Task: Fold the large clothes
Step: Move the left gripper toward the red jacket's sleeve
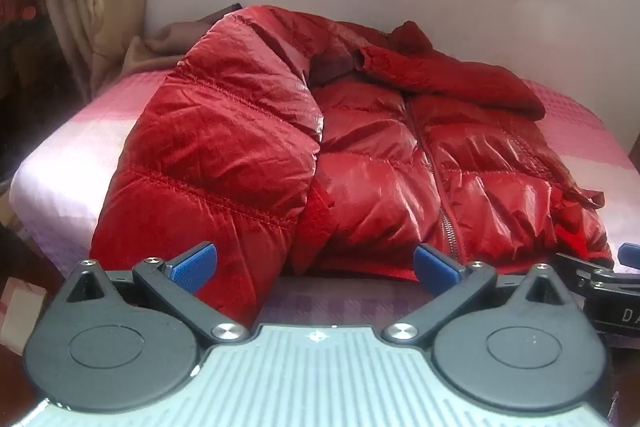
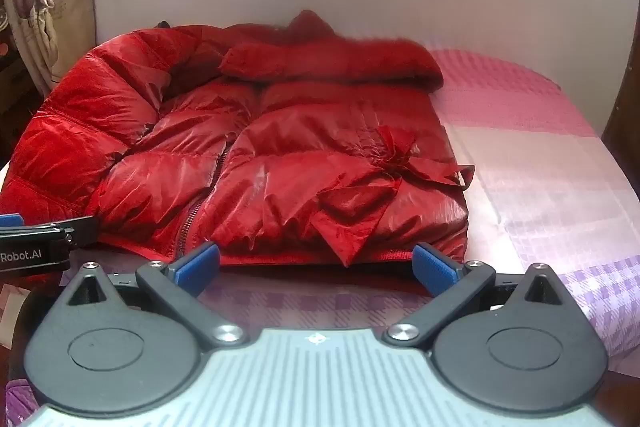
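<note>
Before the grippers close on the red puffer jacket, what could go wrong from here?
1. The shiny quilted puffer jacket looks slippery and thick; the open right gripper and left gripper, both at its hem, may pinch only the top layer.
2. The folded-in sleeve could slide off when the hem is lifted.
3. The loose belt on the right side may catch or hang out.

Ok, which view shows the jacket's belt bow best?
The right wrist view: the bow lies in full sight on the jacket. In the left wrist view only its end shows at the jacket's right edge.
</note>
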`<state>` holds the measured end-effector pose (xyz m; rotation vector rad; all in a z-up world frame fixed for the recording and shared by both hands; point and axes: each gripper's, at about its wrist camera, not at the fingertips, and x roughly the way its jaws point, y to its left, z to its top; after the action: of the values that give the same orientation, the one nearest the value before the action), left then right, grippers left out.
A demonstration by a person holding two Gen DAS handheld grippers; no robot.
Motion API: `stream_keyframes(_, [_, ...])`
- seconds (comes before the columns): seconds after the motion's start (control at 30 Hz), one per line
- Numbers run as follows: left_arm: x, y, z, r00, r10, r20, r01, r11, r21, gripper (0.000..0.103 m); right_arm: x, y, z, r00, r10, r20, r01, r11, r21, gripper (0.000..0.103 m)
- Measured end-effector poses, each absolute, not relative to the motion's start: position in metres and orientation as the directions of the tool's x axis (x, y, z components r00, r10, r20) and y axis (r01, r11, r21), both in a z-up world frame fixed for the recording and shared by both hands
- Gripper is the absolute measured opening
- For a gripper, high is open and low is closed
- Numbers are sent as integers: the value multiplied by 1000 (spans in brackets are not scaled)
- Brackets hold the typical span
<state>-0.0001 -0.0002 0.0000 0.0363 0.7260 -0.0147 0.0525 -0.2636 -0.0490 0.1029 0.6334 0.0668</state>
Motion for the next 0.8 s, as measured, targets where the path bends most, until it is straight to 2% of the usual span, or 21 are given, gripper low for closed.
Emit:
stream_keyframes(0.2, [-8,-3,-7,754,-2,-656,34,999,36,103,52,-264,-48,803,108,-587,-40,991,128,103])
stream_keyframes(0.8, [-1,4,-10,708,-19,-706,18,1000,-9,103,51,-259,-49,798,129,-589,-62,989,132,103])
